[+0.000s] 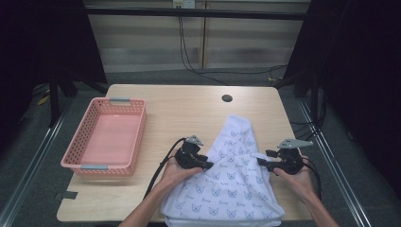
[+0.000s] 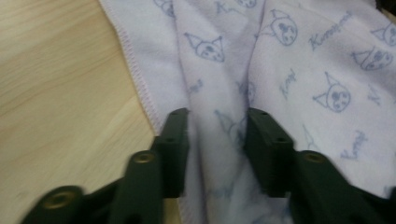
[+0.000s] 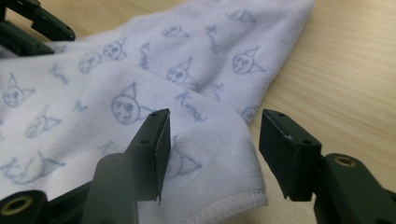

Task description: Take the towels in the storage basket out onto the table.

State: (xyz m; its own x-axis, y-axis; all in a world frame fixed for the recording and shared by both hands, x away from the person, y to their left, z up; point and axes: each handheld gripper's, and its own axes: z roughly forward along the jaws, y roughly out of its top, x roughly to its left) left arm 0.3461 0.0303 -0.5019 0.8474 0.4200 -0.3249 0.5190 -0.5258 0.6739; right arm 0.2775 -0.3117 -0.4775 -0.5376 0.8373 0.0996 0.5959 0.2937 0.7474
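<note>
The white printed cloth (image 1: pixel 231 175) lies on the near right part of the table (image 1: pixel 189 109), bunched into a rough triangle whose tip points toward twelve o'clock and whose broad base hangs over the near edge at six; its long axis runs six to twelve. By my reading the folding has barely begun: the cloth is rumpled, with no clean crease yet, and the pink basket (image 1: pixel 106 137) at nine o'clock stands empty. The left gripper (image 1: pixel 208 165) sits at the cloth's nine o'clock edge, jaws part open astride a raised fold. The right gripper (image 1: pixel 261 162) is at three o'clock, jaws apart around the hemmed corner, not pinching it.
</note>
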